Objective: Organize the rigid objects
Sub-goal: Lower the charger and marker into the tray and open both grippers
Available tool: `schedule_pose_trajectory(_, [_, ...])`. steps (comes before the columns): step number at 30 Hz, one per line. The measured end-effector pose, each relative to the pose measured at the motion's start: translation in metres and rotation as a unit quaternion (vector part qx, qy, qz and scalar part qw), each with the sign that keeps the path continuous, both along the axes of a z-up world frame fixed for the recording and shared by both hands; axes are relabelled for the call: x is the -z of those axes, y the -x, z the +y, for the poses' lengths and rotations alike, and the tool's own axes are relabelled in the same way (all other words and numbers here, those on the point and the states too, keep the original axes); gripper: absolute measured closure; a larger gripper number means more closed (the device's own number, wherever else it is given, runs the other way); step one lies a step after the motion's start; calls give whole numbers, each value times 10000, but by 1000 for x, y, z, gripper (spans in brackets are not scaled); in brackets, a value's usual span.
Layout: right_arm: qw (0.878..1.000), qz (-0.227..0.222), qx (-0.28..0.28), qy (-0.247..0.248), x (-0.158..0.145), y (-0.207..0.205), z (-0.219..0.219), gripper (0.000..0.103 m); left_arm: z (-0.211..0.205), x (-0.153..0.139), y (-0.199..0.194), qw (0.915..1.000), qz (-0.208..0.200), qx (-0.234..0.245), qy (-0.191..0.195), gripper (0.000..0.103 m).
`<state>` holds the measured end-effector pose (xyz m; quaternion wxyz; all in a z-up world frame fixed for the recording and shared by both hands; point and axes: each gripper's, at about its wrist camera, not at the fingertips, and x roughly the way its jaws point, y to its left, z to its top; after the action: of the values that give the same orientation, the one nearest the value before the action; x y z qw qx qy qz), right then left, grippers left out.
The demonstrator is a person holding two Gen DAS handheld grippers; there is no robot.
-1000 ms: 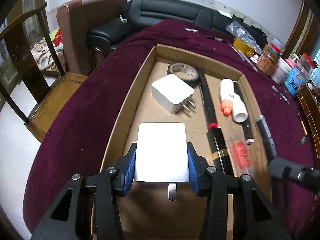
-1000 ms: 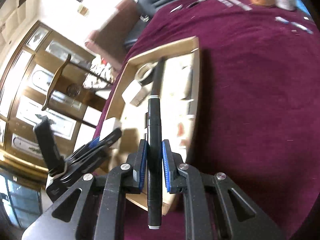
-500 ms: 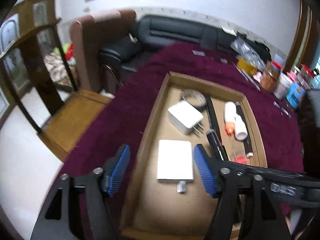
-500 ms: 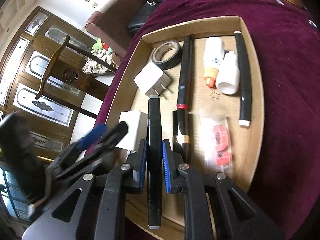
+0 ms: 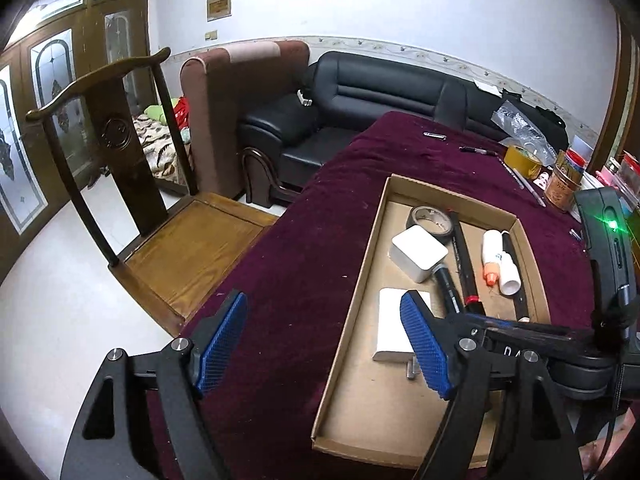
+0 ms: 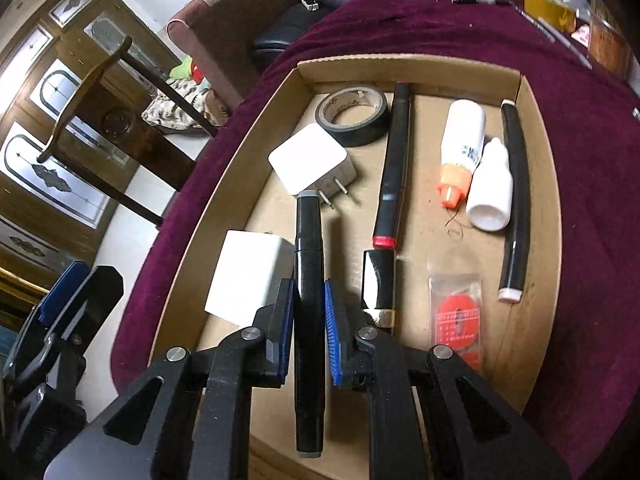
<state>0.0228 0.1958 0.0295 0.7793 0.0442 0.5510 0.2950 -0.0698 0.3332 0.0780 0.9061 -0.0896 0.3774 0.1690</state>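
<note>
Right gripper (image 6: pixel 309 322): jaws clamped on a black marker (image 6: pixel 309 280), gripped about mid-barrel. Marker lies along the finger line, its grey tip pointing toward the far end of the cardboard tray (image 6: pixel 408 62). It hangs over the tray floor, in the lane between the flat white adapter (image 6: pixel 248 274) and the black-and-gold tube (image 6: pixel 378 294). Judgement: held lengthwise so it can be laid down parallel to the other long items.

Left gripper (image 5: pixel 324 340): jaws wide, nothing between the pads; they have just been opening. It sits off the tray's left wall, over the maroon tablecloth (image 5: pixel 312 240), with its right pad overlapping the flat white adapter in view. The adapter rests free on the tray floor near the left wall. Judgement: adapter placed, hand clearing out.

Tray contents outward:
- white plug cube (image 6: pixel 312 164), prongs toward the marker tip, close ahead of it
- black tape roll (image 6: pixel 352 120) at far left corner
- long black pen with red band (image 6: pixel 394 168), mid-tray
- white bottle with orange cap (image 6: pixel 460 148), small white bottle (image 6: pixel 490 184) beside it
- black rod (image 6: pixel 516 200) along the right wall
- plastic packet with red discs (image 6: pixel 456 312), near end

Obstacles: the lane is narrow; the plug prongs limit how far forward the marker can go. Loose pens and jars remain on the cloth beyond the tray's far edge.
</note>
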Motion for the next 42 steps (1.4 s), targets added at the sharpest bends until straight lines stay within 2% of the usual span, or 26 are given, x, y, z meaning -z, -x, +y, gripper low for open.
schedule_pose_trajectory(5, [9997, -163, 43, 182, -2, -5, 1, 90, 0, 2, 0, 10000, 37, -10, -17, 29])
schedule_pose_trajectory(15, [9993, -249, 148, 228, -1, -6, 2, 89, -2, 3, 1, 10000, 90, -18, -22, 29])
schedule_pose_trajectory(17, [9993, -291, 162, 194, -4, -6, 0, 85, -4, 2, 1, 9999, 99, -17, -36, 29])
schedule_pose_trajectory(22, [9987, -456, 227, 53, -15, -3, -9, 62, -10, 0, 2, 9999, 122, 8, -86, 29])
schedule_pose_trajectory(42, [9968, -644, 380, -289, -35, 18, -47, 62, -28, -8, 18, 9995, 191, 32, -248, 29])
